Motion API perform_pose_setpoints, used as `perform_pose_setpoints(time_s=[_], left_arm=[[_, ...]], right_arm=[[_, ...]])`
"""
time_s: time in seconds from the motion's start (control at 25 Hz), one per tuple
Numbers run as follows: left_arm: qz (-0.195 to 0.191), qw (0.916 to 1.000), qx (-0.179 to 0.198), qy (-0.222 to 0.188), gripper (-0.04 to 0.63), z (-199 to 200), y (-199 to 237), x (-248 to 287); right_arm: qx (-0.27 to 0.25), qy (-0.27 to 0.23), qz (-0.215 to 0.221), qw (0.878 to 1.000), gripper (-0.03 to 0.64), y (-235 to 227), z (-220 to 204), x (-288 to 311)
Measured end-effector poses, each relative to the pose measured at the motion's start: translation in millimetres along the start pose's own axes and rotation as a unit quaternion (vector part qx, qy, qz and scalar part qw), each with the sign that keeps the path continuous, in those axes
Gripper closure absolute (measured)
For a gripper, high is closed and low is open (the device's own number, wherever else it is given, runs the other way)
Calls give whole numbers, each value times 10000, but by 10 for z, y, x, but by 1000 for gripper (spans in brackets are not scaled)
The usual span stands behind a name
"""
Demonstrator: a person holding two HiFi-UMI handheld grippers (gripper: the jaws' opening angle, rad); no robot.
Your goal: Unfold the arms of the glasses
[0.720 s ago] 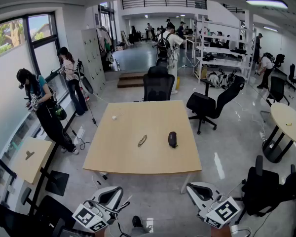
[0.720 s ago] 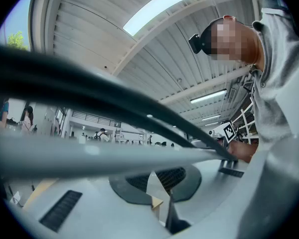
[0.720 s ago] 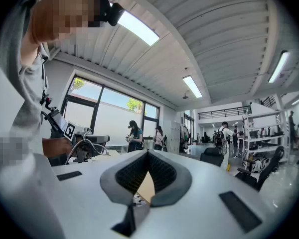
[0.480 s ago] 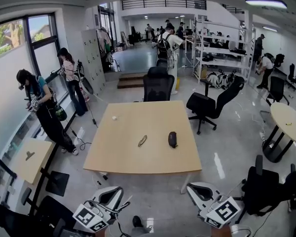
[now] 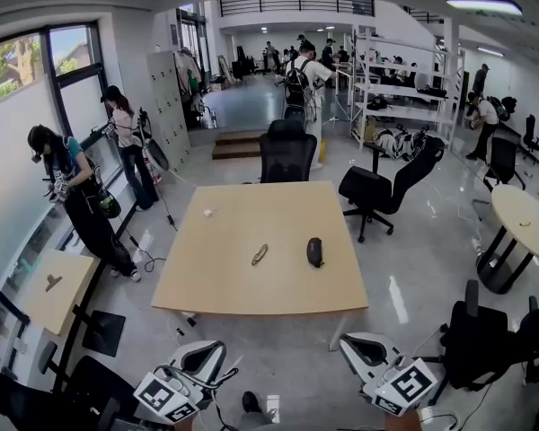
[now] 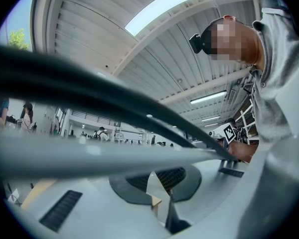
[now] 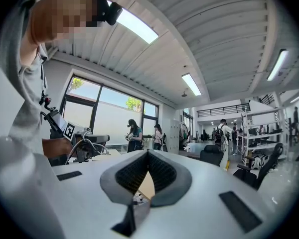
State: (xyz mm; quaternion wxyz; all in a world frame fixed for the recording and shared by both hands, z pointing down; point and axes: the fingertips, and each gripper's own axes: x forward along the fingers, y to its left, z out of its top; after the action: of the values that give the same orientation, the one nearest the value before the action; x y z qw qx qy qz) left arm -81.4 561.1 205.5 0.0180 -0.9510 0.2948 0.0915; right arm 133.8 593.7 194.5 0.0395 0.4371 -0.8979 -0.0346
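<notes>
In the head view, the glasses (image 5: pixel 260 255) lie mid-table (image 5: pixel 207 281), small, slim and dark. Their long axis slants from near-left to far-right, beside a black case (image 5: pixel 314 252). The left gripper (image 5: pixel 205 353) and right gripper (image 5: pixel 357 347) are well short of them. The left gripper view shows its jaws clenched, empty. The right gripper view shows the same.

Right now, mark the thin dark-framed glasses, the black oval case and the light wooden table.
thin dark-framed glasses (image 5: pixel 259 255), head view, frame's middle.
black oval case (image 5: pixel 314 252), head view, top.
light wooden table (image 5: pixel 251 209), head view, bare top.
</notes>
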Motion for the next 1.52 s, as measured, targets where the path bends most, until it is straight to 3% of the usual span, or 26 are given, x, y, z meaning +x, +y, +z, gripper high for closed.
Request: perform_pose_setpoints(time_s=[0.8,1.12,1.52], left_arm=[[-25,9997,-150,166,589,-245,729,251],[-203,9995,-166,147,589,-273,1467,508],[-668,9976,97,127,589,-251,2442,856]], right_arm=[[425,114,15,9990,609,-272,-180,760],[399,166,-133,9990,609,-501,-185,1436],[408,67,-537,9977,609,-700,-161,2330]])
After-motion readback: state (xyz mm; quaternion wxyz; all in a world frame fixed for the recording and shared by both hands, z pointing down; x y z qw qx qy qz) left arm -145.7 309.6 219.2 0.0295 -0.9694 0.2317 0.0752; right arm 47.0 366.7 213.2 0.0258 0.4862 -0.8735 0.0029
